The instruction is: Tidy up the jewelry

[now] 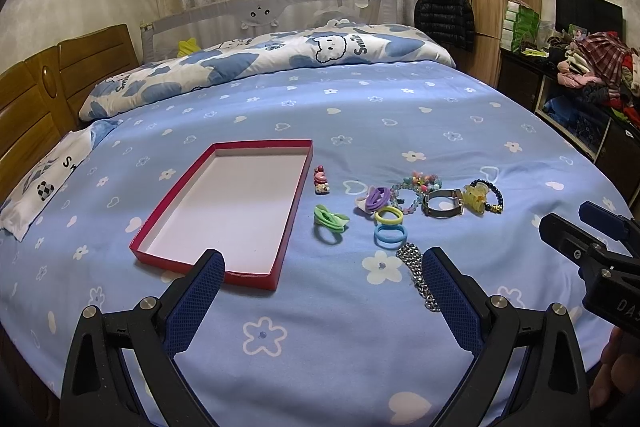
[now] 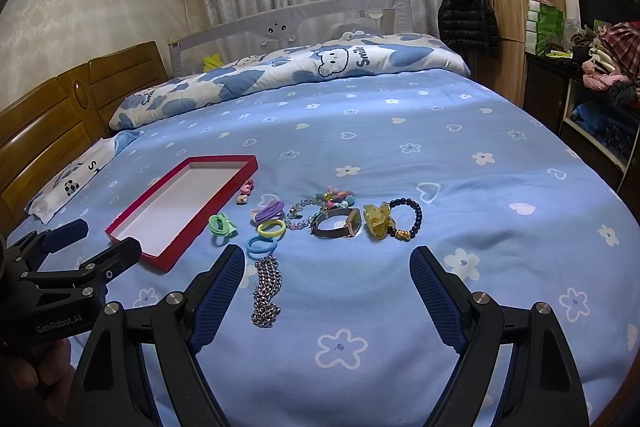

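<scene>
A shallow red tray (image 1: 298,187) (image 2: 176,251) with a white floor lies empty on the blue bedsheet. To its right lie hair ties: green (image 1: 330,221) (image 2: 222,225), purple (image 1: 377,197) (image 2: 270,209), yellow (image 1: 389,215) (image 2: 271,228) and blue (image 1: 390,235) (image 2: 262,245). A silver chain (image 1: 416,269) (image 2: 266,291), a bead bracelet (image 1: 416,187) (image 2: 320,205), a watch (image 1: 442,203) (image 2: 338,223), a yellow claw clip (image 2: 376,221) and a dark bead bracelet (image 2: 408,219) lie nearby. My left gripper (image 1: 324,263) is open above the sheet. My right gripper (image 2: 327,263) is open, near the chain.
A pink hair clip (image 1: 321,179) (image 2: 246,191) lies by the tray's right wall. A folded quilt (image 1: 260,63) lies across the far bed. A wooden headboard (image 1: 36,99) is at the left. A cluttered cabinet (image 1: 580,87) stands at the right.
</scene>
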Available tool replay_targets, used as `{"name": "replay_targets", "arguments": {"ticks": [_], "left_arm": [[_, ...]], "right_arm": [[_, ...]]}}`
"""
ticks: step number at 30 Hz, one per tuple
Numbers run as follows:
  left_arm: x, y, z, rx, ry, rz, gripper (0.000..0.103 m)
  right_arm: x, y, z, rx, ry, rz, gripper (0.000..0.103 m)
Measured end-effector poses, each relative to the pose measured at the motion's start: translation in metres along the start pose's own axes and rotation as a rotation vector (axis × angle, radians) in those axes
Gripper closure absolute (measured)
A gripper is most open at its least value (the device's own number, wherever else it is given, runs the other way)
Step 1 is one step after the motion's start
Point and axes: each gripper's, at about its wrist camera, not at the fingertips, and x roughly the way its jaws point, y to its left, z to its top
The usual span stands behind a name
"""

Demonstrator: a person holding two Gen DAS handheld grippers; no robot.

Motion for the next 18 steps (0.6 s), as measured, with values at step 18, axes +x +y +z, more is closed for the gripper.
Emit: {"name": "replay_targets", "arguments": {"ticks": [18], "left_arm": [[0.013, 0.003, 0.001, -0.003, 0.039, -0.010, 0.004]], "right_arm": [[0.008, -0.005, -0.005, 0.012, 0.023, 0.007, 0.017]]}}
